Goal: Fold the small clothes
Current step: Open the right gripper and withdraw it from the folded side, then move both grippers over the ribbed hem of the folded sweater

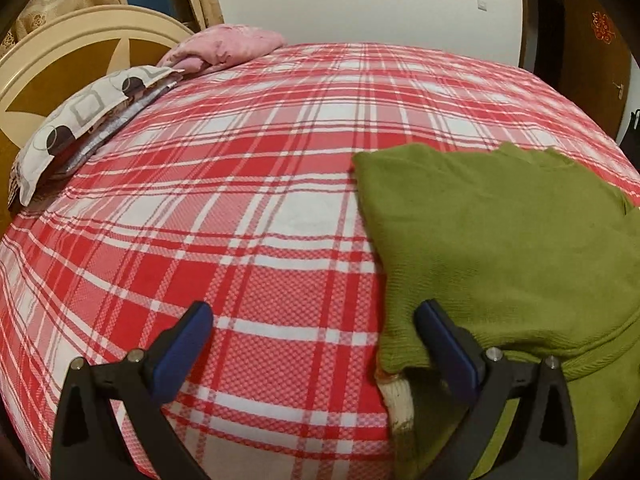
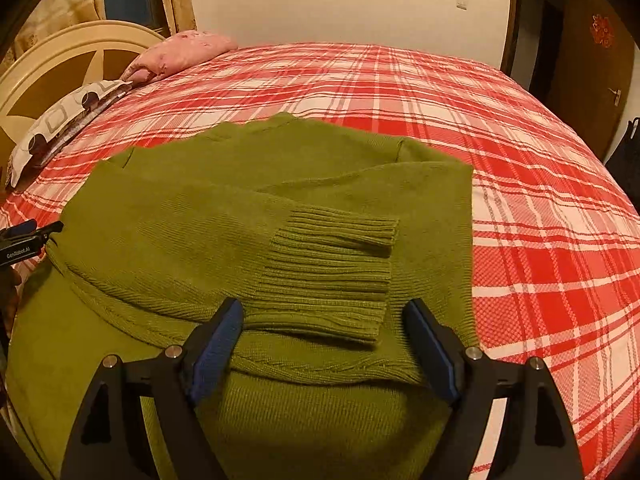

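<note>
A green knitted sweater (image 2: 248, 216) lies on the red-and-white plaid bed (image 2: 540, 208), its sleeves folded across the body, with a ribbed cuff (image 2: 332, 256) on top. In the left wrist view the sweater (image 1: 500, 232) fills the right side. My right gripper (image 2: 324, 312) is open, low over the sweater's near edge, with the cuff between its fingers. My left gripper (image 1: 316, 316) is open at the sweater's left edge, its right finger (image 1: 444, 340) over the fabric, its left finger over bare bedspread. It also shows at the left edge of the right wrist view (image 2: 28, 232).
A patterned pillow (image 1: 80, 120) and a pink pillow (image 1: 224, 50) lie by the cream headboard (image 1: 48, 60) at the far left. A white wall stands behind the bed, a brown door (image 2: 592, 60) at the right. Something white (image 1: 398, 404) peeks from under the sweater's near corner.
</note>
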`<state>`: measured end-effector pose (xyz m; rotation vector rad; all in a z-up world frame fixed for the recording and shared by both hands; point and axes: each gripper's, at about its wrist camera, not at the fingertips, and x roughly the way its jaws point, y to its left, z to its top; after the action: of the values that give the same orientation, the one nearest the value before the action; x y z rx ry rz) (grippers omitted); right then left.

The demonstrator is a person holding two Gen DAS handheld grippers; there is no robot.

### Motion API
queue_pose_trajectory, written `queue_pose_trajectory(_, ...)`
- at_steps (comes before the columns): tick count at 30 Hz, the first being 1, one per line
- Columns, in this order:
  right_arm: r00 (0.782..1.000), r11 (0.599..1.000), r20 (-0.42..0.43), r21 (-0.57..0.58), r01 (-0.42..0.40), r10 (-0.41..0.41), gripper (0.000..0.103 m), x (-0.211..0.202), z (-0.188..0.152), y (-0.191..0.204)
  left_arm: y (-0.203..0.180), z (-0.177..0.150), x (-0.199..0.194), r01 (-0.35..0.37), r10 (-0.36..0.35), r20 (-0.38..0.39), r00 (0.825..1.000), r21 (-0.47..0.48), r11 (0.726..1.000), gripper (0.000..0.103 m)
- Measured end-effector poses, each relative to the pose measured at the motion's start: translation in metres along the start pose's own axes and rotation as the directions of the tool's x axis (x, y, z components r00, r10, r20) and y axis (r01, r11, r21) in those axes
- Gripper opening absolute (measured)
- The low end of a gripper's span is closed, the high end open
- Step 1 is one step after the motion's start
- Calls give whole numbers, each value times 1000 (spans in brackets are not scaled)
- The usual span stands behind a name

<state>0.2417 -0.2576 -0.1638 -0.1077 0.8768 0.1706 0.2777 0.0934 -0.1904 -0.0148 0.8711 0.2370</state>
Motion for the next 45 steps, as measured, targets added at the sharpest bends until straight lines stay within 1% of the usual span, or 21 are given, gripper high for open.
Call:
queue_pose_trajectory(4, 1000, 1000, 4, 4, 10, -10, 83, -5, -3, 0, 1, -10, -13, 8, -8, 6, 1000, 8, 1000, 103)
queue_pose_trajectory(6, 1000, 1000, 6, -1, 21, -21, 83, -13, -9, 2, 1, -16, -22, 10, -10, 19, 1000, 14, 1000, 103)
queue_pose_trajectory(8, 1000, 1000, 0, 7, 12, -12, 83, -18, -15, 1, 1, -22, -30, 3, -4, 20, 1000, 21, 1000, 103)
queue_pose_trajectory(11, 1000, 1000, 18, 16, 18, -18, 83, -32, -25, 1, 5, -33, -44, 5, -6, 23, 1000, 21, 1000, 103)
queue_pose_trajectory(13, 1000, 999, 0, 38, 4, -3, 83, -40, -35, 0, 10, -42, -58, 33, -33, 33, 999, 7, 999, 103)
queue_pose_trajectory(14, 1000, 999, -2, 42, -1, 1, 83, -43, -41, 1, 10, -44, -61, 34, -34, 35, 999, 6, 999, 103)
queue_pose_trajectory(17, 1000, 1000, -13, 23, 3, -3, 83, -52, -61, 5, 13, -58, -79, 60, -60, 38, 997, 6, 998, 103)
queue_pose_trajectory(21, 1000, 998, -1, 55, -1, 1, 83, -70, -84, 3, 14, -76, -97, 92, -92, 34, 995, -2, 996, 103)
queue_pose_trajectory(24, 1000, 998, 5, 69, 2, -2, 83, -82, -96, 4, 11, -92, -109, 121, -121, 12, 993, 12, 993, 103)
queue_pose_trajectory(26, 1000, 998, -1, 66, 5, -5, 83, -89, -104, 6, 12, -104, -116, 139, -139, -6, 990, 2, 990, 103)
queue_pose_trajectory(27, 1000, 998, -2, 63, 11, -11, 83, -95, -109, 8, 12, -113, -122, 163, -163, -23, 986, -10, 987, 103)
queue_pose_trajectory(29, 1000, 998, 1, 67, 15, -15, 83, -107, -118, 10, 12, -133, -132, 188, -188, -47, 981, -9, 982, 103)
queue_pose_trajectory(34, 1000, 993, 9, 118, -28, 27, 83, -143, -155, 7, 11, -171, -157, 182, -180, -58, 982, 44, 982, 102)
queue_pose_trajectory(36, 1000, 993, 8, 120, -18, 17, 83, -155, -173, 7, 15, -182, -170, 184, -182, -49, 982, 40, 982, 102)
queue_pose_trajectory(39, 1000, 993, 9, 116, -4, 3, 83, -170, -194, 8, 20, -197, -184, 204, -203, -45, 978, 20, 979, 99)
queue_pose_trajectory(40, 1000, 992, 13, 124, -7, 5, 82, -176, -201, 8, 20, -201, -187, 217, -216, -59, 975, 14, 976, 95)
queue_pose_trajectory(43, 1000, 992, 26, 130, 0, -3, 82, -189, -216, 9, 19, -210, -190, 251, -249, -94, 964, 11, 968, 90)
queue_pose_trajectory(45, 1000, 991, 22, 130, 7, -10, 81, -195, -225, 11, 18, -215, -194, 262, -259, -100, 961, 21, 965, 90)
